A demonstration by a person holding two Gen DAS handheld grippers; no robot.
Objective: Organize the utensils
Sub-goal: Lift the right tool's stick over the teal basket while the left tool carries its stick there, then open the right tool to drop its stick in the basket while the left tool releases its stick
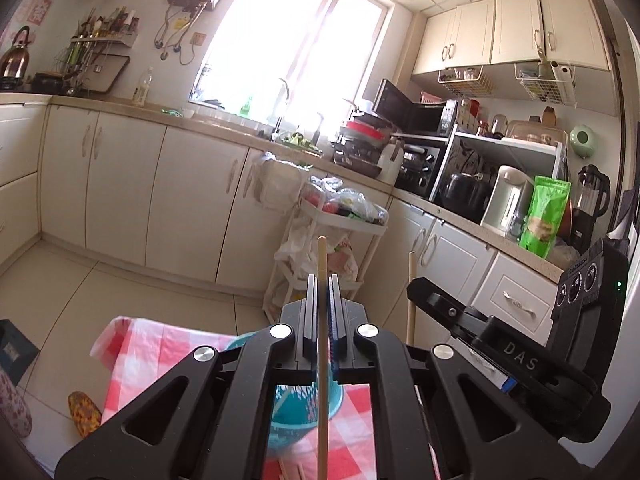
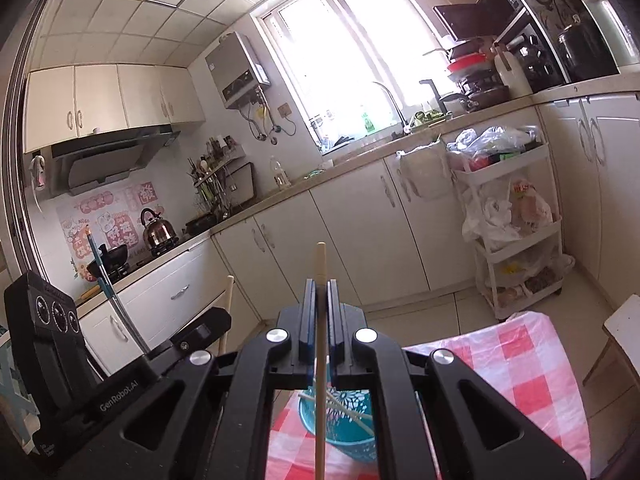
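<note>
The red-and-white checked cloth over the surface (image 1: 160, 356) is the broadest thing here, spread below both grippers. On it stands the teal plastic basket with cut-out sides (image 2: 352, 436), and everything else is placed from that basket.

Well beyond the basket, cream lower cabinets under a beige counter (image 1: 120, 208) run along the far wall below a bright window. Between the basket and those cabinets stands a white tiered trolley loaded with bags (image 2: 516, 240).

The left gripper (image 1: 322, 292) hangs right above the basket, its fingers clenched on a pale wooden chopstick (image 1: 322, 360). That stick stands upright, its top clear above the fingers, its length running down in front of the basket toward the cloth. The right gripper (image 2: 318, 296) is also above the basket, just beside the left one, its fingers likewise clamped on a second pale wooden chopstick (image 2: 320, 380) held upright, its lower part crossing the basket's rim in view.

Inside the basket lie a few more thin pale sticks (image 2: 352, 412), leaning across its bottom. Just in front of the basket, on the cloth, the ends of loose wooden chopsticks (image 1: 292, 470) show at the bottom edge of the left wrist view.
</note>
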